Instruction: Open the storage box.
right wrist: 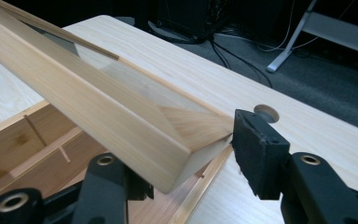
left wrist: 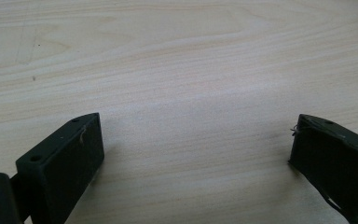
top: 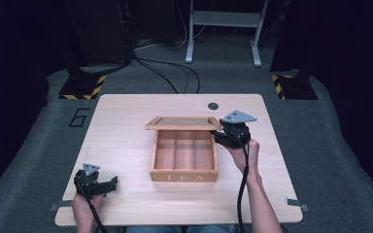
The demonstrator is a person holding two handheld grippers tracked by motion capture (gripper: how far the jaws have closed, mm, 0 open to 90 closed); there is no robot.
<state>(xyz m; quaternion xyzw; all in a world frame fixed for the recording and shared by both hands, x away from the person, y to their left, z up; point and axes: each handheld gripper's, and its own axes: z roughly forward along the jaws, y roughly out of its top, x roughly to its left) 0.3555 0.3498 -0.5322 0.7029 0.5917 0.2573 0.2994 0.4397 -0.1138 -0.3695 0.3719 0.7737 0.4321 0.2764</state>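
On the pale wooden table (top: 126,145) the wooden tea box (top: 184,158) sits near the middle, its glass-paned lid (top: 182,123) raised above the back edge. The lid's right front corner lies between the jaws of the right gripper (right wrist: 191,163), the right pad (right wrist: 256,154) touching its edge, though I cannot tell whether they truly clamp it. The left gripper (left wrist: 193,149) rests wide open and empty over bare table, well apart from the box.

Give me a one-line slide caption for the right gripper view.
Right gripper with its fingers around the corner of the wooden tea box's raised lid, above the divided tea box.
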